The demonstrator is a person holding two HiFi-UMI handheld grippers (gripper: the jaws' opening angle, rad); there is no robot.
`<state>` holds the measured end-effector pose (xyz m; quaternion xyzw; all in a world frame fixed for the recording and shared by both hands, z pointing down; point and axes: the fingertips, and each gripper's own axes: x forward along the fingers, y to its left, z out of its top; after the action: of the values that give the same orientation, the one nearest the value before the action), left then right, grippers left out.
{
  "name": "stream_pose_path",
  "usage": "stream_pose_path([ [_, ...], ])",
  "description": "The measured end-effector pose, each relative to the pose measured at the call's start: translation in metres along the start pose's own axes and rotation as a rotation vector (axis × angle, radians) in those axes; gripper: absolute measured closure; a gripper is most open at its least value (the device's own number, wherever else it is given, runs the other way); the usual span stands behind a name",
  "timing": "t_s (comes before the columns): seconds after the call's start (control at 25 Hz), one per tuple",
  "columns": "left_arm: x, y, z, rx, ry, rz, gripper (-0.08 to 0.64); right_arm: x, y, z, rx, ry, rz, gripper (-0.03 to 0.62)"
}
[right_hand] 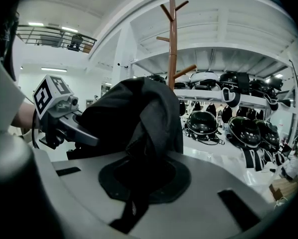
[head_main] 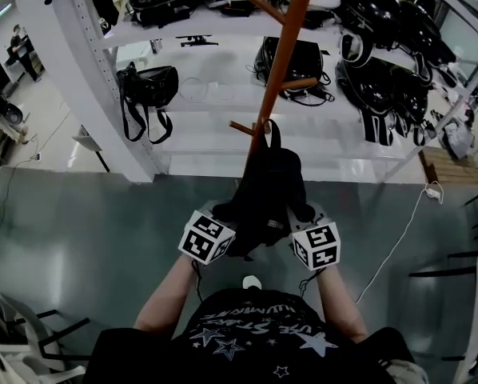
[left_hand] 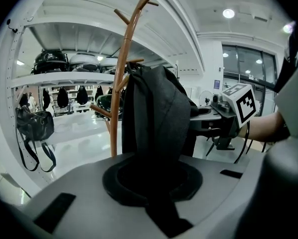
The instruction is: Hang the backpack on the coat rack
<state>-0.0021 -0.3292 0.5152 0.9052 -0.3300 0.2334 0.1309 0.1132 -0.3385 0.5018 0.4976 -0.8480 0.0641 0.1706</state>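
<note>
A black backpack [head_main: 263,194] hangs in the air between my two grippers, just in front of the brown wooden coat rack [head_main: 280,62]. Its top loop stands up close to the rack's lowest peg [head_main: 240,126]; whether the two touch I cannot tell. My left gripper [head_main: 229,213] is shut on the backpack's left side and my right gripper [head_main: 300,216] on its right side. The fabric hides the fingertips of both. In the left gripper view the backpack [left_hand: 156,111] fills the middle, with the rack's pole [left_hand: 118,93] right behind it. In the right gripper view the backpack [right_hand: 134,113] covers the pole's [right_hand: 172,49] foot.
White shelving [head_main: 207,30] behind the rack carries several black bags and helmets. One black bag [head_main: 147,82] hangs at the left next to a white pillar [head_main: 95,62]. A white cable [head_main: 399,238] runs over the grey floor at the right. Chairs [head_main: 23,326] stand at the lower left.
</note>
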Motion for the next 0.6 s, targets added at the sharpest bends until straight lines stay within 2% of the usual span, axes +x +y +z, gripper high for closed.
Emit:
stream_pose_path([
  [0.6, 0.035, 0.023, 0.001, -0.050, 0.026, 0.043, 0.492, 0.037, -0.027, -0.008, -0.001, 0.017, 0.061, 0.577],
])
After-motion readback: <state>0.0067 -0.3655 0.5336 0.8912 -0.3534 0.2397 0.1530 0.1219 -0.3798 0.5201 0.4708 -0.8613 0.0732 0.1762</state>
